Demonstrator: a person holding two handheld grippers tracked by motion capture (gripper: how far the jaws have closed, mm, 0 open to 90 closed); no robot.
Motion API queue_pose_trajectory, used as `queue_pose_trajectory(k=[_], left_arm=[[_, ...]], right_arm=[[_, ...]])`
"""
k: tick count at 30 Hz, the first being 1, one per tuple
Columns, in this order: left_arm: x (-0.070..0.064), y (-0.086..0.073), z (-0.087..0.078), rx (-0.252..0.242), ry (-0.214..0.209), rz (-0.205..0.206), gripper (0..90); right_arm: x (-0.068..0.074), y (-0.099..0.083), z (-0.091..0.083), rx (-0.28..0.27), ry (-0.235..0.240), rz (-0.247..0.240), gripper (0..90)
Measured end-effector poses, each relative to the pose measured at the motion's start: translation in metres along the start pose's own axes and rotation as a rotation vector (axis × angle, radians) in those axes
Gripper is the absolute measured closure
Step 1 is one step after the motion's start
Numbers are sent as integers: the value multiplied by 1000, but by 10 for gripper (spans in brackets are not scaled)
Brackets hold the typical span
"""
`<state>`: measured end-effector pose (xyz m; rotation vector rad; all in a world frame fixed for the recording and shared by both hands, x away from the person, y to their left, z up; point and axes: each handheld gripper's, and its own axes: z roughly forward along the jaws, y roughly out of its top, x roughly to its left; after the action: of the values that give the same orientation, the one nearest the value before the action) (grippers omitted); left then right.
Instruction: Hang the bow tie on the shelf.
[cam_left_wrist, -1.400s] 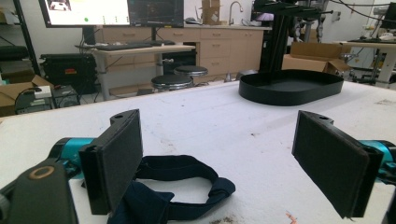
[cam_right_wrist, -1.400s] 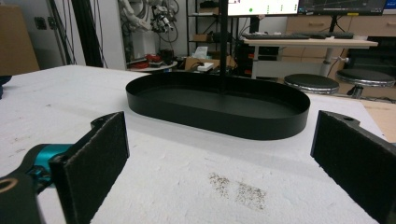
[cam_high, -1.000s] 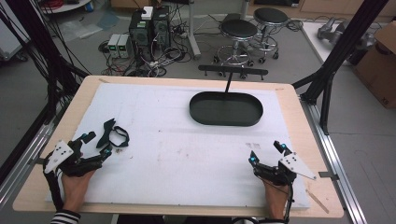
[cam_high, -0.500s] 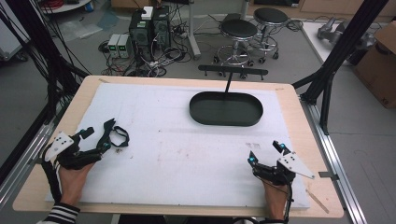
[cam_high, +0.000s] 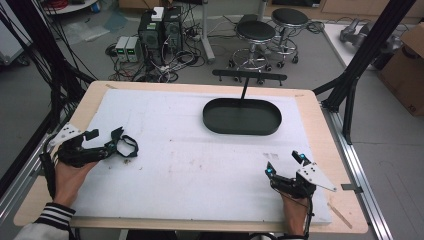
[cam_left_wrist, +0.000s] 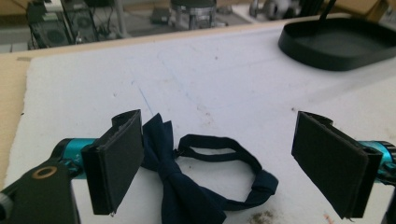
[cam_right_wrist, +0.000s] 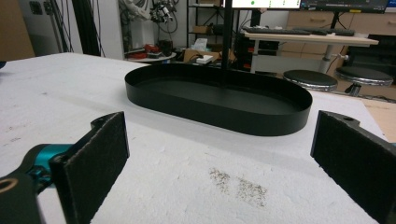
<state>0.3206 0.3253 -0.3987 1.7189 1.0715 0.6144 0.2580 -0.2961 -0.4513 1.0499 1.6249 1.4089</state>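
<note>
A dark navy bow tie (cam_left_wrist: 187, 186) with its strap looped lies on the white mat at the left (cam_high: 125, 146). My left gripper (cam_high: 105, 140) is open right by it, and in the left gripper view the bow sits between the spread jaws (cam_left_wrist: 229, 168), close to the left pad (cam_left_wrist: 119, 158). An empty black oval tray (cam_high: 242, 116) rests at the far middle right of the mat (cam_right_wrist: 219, 95). My right gripper (cam_high: 285, 162) stands open near the front right with nothing between its pads (cam_right_wrist: 219, 168).
The white foam mat (cam_high: 200, 160) covers a wooden table (cam_high: 310, 100). A black stand with a crossbar (cam_high: 249, 76) rises behind the tray. Beyond the table stand stools (cam_high: 255, 32), computer boxes (cam_high: 160, 27) and cables on the floor. Black frame posts flank both sides.
My left gripper has moved forward and to the right, up to the bow tie, so its jaws now straddle the bow. The right gripper has stayed put.
</note>
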Motion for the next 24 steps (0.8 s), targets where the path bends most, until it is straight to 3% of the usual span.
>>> queue_pose_trajectory(k=[8,14,21,24], left_arm=[[7,22,13,109,13,-1,171],[15,17,28,214,27,-14,173],[18,21,36,257,32,-10,196],[21,19,40,311,39,-31,202]], right_arm=[[0,0,0,0,-2,-5,33],[0,0,0,2,-2,-7,33],[-1,0,0,2,-2,3,33],[0,0,1,4,-1,4,33]])
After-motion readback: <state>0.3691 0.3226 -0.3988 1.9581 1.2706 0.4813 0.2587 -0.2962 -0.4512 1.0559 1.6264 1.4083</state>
